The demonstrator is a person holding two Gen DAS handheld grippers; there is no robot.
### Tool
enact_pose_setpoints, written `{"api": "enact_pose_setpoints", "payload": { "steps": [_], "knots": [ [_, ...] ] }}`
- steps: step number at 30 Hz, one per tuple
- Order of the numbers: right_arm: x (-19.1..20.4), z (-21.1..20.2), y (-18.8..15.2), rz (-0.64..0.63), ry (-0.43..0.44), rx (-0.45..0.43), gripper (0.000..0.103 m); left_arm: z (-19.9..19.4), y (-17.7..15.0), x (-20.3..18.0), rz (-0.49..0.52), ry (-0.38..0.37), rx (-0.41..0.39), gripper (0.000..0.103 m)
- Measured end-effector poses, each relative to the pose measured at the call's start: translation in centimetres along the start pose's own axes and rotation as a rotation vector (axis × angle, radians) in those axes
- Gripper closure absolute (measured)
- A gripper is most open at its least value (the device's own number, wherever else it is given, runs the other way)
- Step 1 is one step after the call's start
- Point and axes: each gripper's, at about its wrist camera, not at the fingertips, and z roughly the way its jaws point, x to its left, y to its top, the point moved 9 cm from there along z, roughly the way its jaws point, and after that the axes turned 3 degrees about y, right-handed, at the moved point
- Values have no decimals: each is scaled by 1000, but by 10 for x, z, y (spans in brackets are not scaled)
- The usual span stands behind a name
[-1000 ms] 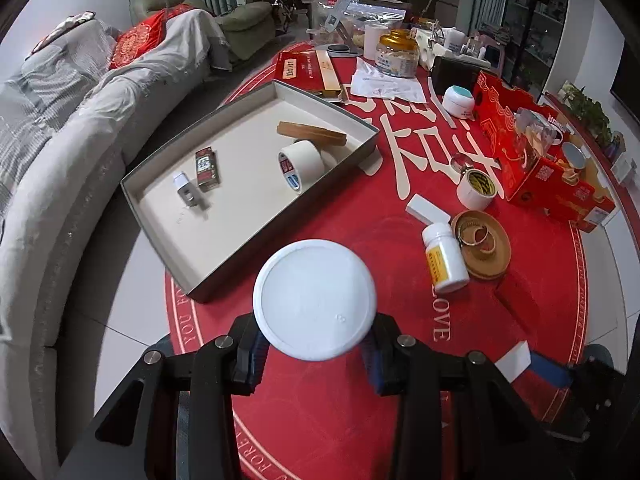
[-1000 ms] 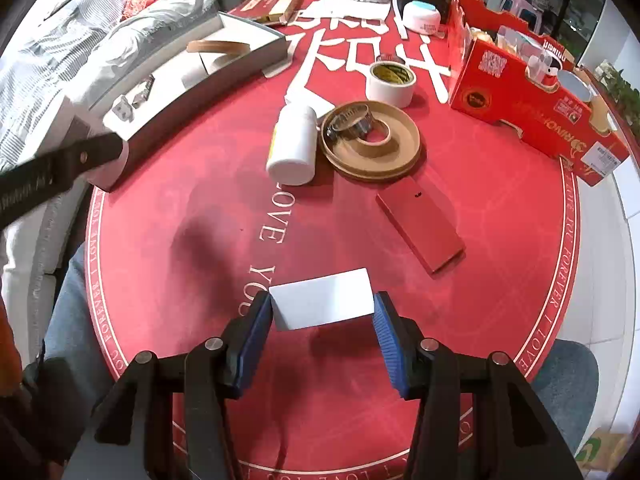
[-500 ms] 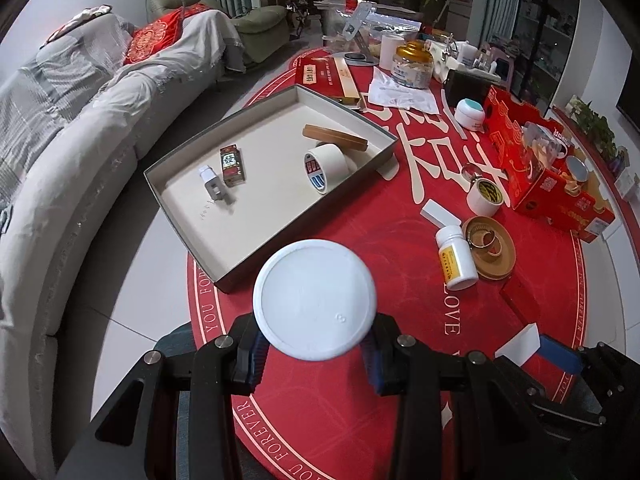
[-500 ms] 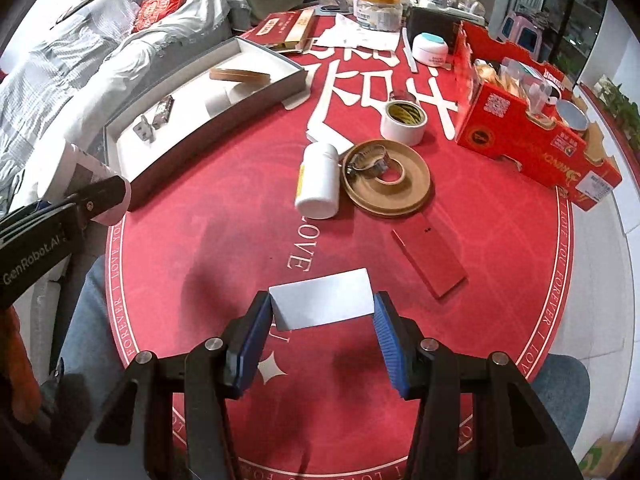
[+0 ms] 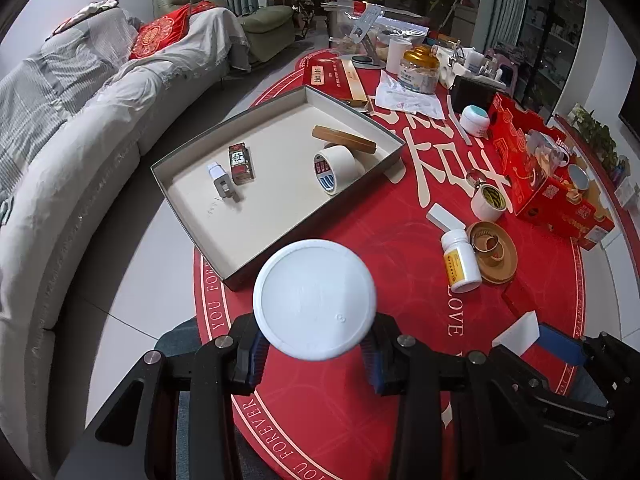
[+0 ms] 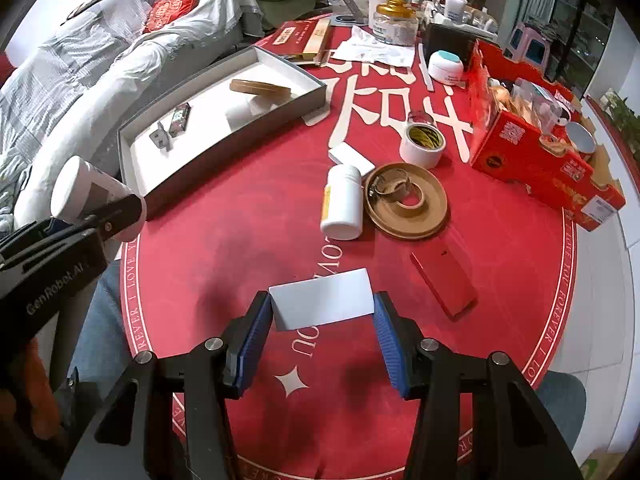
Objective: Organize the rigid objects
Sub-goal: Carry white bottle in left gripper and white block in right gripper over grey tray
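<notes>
My left gripper point(image 5: 315, 350) is shut on a white round container point(image 5: 315, 299), held above the table's near edge, short of the grey tray point(image 5: 192, 200). The container also shows in the right wrist view point(image 6: 86, 196). My right gripper point(image 6: 322, 324) is shut on a white rectangular block point(image 6: 322, 304), held above the red tablecloth. The tray point(image 6: 132, 160) holds a tape roll point(image 5: 334, 166), a brown wooden piece point(image 5: 344, 140), a small dark box point(image 5: 241, 162) and a small adapter point(image 5: 220, 180).
On the red tablecloth lie a white pill bottle point(image 6: 343, 200), a brown disc with rings point(image 6: 406, 200), a tape roll point(image 6: 422, 142), a white block point(image 6: 350, 157), a flat red box point(image 6: 444, 280) and an open red carton point(image 6: 532, 152). A sofa point(image 5: 60, 120) stands to the left.
Both grippers have lifted and drawn back from the table, so the table looks farther away. Each keeps its hold on its object.
</notes>
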Motion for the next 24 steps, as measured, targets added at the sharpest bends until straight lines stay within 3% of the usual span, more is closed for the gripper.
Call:
{"api": "enact_pose_setpoints", "payload": {
  "steps": [13, 24],
  "knots": [
    [43, -23, 64, -104, 0, -105, 50, -21, 47, 46, -83, 38, -82, 60],
    [95, -53, 146, -216, 12, -231, 50, -62, 134, 100, -156, 87, -239, 60]
  ]
}}
